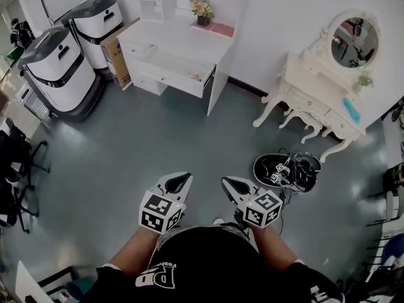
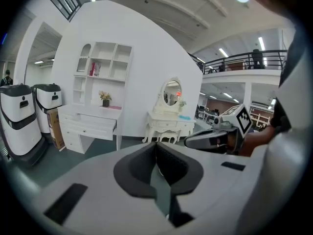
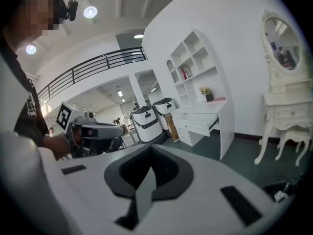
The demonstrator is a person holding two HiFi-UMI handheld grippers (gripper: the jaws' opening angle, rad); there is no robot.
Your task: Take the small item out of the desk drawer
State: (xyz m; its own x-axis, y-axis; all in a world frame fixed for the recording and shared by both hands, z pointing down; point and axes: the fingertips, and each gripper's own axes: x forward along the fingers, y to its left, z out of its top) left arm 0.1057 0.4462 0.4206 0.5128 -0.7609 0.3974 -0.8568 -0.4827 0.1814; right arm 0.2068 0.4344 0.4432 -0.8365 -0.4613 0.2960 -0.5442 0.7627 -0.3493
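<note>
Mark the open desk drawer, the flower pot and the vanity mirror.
open desk drawer (image 1: 172, 65), head view, inside floor.
flower pot (image 1: 202, 20), head view, dark pot body.
vanity mirror (image 1: 353, 41), head view, centre of the glass.

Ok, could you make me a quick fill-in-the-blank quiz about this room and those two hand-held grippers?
The drawer of the white desk is ___.
The left gripper and right gripper both have their jaws ___.
The dressing table carries an oval ___.
Missing words: open, shut, mirror.
</note>
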